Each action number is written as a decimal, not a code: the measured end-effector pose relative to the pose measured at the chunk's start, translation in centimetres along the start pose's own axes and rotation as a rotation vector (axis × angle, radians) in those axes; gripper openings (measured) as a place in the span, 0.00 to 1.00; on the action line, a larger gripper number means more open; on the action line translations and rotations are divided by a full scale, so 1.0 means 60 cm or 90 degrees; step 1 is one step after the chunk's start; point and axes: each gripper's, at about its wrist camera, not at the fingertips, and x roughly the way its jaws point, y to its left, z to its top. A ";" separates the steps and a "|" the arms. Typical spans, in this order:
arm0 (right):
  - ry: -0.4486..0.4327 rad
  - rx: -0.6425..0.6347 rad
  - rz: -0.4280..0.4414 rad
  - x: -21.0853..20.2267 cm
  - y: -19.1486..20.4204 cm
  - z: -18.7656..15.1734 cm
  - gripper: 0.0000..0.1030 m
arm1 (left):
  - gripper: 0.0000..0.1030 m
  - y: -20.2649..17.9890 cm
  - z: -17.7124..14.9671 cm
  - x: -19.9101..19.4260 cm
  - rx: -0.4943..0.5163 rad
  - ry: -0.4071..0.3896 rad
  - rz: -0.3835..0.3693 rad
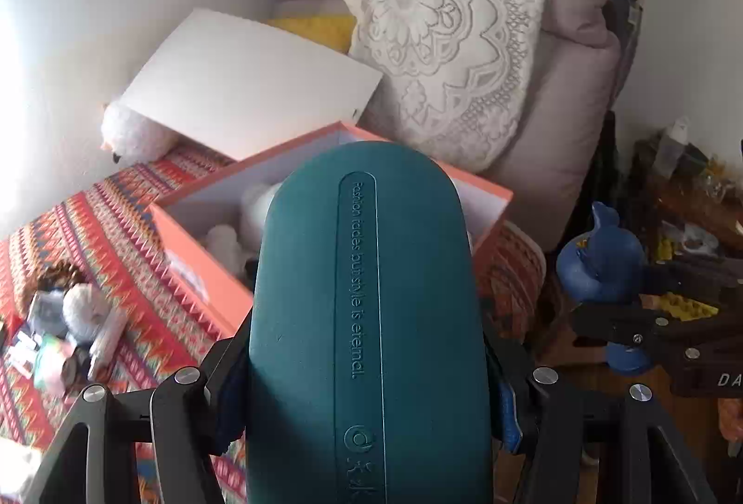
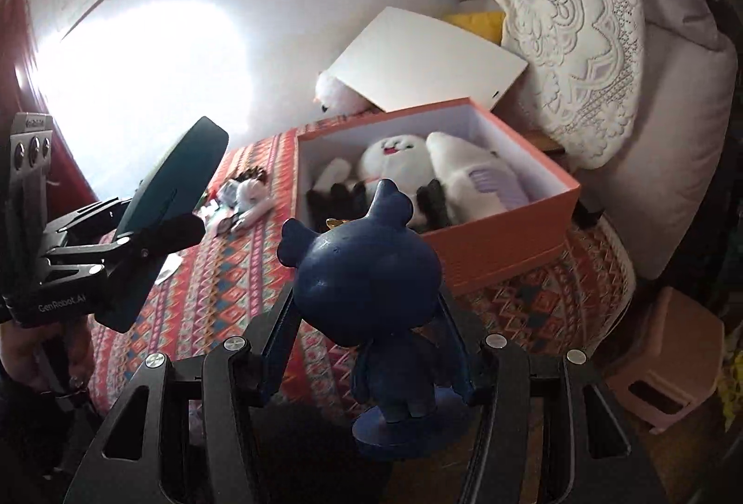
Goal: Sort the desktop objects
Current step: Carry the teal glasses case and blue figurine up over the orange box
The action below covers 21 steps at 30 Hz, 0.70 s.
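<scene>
My left gripper point(image 1: 367, 392) is shut on a teal oval glasses case point(image 1: 367, 295), held in the air in front of the open orange box point(image 1: 195, 267). The same case point(image 2: 162, 206) and left gripper point(image 2: 125, 253) show at the left of the right wrist view. My right gripper point(image 2: 367, 346) is shut on a dark blue figurine point(image 2: 371, 285), held upright in front of the orange box point(image 2: 506, 244). The figurine also shows in the left wrist view point(image 1: 599, 262). The box holds white plush toys point(image 2: 394, 155) and a purple comb point(image 2: 492, 179).
The box sits on a red patterned cloth point(image 2: 223, 281). Small items and a plush toy point(image 2: 246, 197) lie on the cloth left of the box. A white lid point(image 2: 427, 58) leans behind the box. A lace-covered cushion point(image 2: 571, 21) is at the right, a pink stool point(image 2: 668, 364) below it.
</scene>
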 end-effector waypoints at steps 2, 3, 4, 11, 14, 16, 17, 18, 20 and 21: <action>-0.002 0.001 -0.007 0.014 -0.017 0.021 0.56 | 0.65 0.004 0.017 0.023 -0.004 -0.002 0.002; -0.004 0.001 -0.011 0.022 -0.026 0.033 0.56 | 0.65 0.007 0.025 0.036 -0.005 -0.001 0.005; -0.005 0.001 -0.015 0.031 -0.034 0.044 0.56 | 0.65 0.011 0.033 0.049 -0.006 0.000 0.008; -0.006 -0.024 -0.034 0.119 -0.081 0.142 0.56 | 0.65 0.053 0.080 0.149 -0.019 0.022 0.028; 0.001 -0.040 -0.039 0.168 -0.093 0.189 0.56 | 0.65 0.072 0.096 0.190 -0.026 0.031 0.034; 0.007 -0.045 -0.044 0.205 -0.103 0.223 0.56 | 0.65 0.083 0.103 0.215 -0.031 0.033 0.040; 0.011 -0.048 -0.052 0.228 -0.109 0.242 0.56 | 0.65 0.087 0.106 0.228 -0.029 0.034 0.046; 0.014 -0.053 -0.057 0.250 -0.113 0.258 0.56 | 0.65 0.090 0.108 0.240 -0.026 0.036 0.051; 0.020 -0.064 -0.068 0.293 -0.122 0.289 0.56 | 0.65 0.100 0.112 0.264 -0.032 0.045 0.054; 0.022 -0.063 -0.070 0.312 -0.127 0.302 0.56 | 0.65 0.104 0.114 0.275 -0.035 0.047 0.055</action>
